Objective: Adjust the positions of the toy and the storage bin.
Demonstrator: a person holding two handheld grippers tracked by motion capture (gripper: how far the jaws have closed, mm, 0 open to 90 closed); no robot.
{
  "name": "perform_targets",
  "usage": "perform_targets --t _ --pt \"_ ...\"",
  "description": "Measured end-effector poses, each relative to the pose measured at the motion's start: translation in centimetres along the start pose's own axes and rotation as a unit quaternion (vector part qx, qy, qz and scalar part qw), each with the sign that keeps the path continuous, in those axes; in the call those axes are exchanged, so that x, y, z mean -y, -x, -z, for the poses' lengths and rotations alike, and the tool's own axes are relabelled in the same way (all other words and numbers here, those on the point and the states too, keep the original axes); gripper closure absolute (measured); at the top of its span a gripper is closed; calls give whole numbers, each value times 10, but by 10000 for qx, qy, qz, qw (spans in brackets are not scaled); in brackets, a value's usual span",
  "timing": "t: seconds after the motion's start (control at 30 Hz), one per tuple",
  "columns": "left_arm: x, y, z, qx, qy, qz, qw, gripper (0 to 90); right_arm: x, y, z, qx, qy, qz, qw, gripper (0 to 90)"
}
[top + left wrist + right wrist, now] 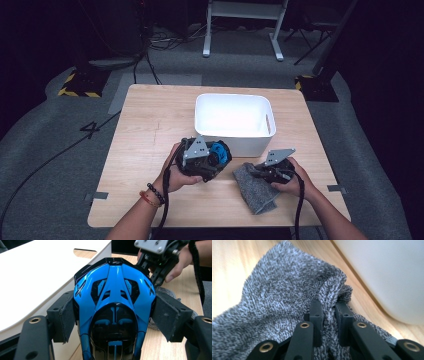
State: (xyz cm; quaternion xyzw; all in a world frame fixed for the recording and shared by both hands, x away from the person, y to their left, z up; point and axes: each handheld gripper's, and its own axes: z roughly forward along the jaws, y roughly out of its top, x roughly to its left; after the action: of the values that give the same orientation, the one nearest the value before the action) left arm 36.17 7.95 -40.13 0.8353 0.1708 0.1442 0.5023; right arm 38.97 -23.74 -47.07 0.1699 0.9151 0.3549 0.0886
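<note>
A glossy blue and black toy car (113, 312) is clamped between the pads of my left gripper (113, 315), nose pointing away. In the high view that gripper (212, 159) holds the blue car (219, 152) just in front of the white bin (235, 137). My right gripper (328, 315) is shut on a fold of a grey knitted cloth (274, 302), which lies on the wooden table. From above, the right gripper (257, 172) sits on the cloth (257, 192) at the table's front right.
The white bin's wall (37, 277) stands close on the left of the car, and its side (387, 272) curves right beside the cloth. The other hand and gripper (160, 255) are just beyond the car. Bare table (145, 130) lies to the left.
</note>
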Motion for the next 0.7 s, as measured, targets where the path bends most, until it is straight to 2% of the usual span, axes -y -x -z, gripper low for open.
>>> perform_targets --t 0.2,0.27,0.37,0.47,0.6,0.7 --pt "1 -2 -3 142 111 66 9998 258 -9 -7 23 79 503 79 9987 785" --pt "0 0 -6 187 99 33 9998 259 -13 -9 35 115 838 68 9964 785" --pt "-2 3 -9 260 109 31 9996 259 -17 -12 44 132 1057 129 9942 786" --pt "-3 9 -11 318 58 -40 9995 259 -22 -15 55 125 1406 116 9899 788" --pt "-4 12 -14 386 19 -90 9992 259 -29 -22 71 127 1781 238 9836 789" --pt "-2 12 -17 497 15 -23 9988 259 -33 -25 82 41 2084 289 9776 789"
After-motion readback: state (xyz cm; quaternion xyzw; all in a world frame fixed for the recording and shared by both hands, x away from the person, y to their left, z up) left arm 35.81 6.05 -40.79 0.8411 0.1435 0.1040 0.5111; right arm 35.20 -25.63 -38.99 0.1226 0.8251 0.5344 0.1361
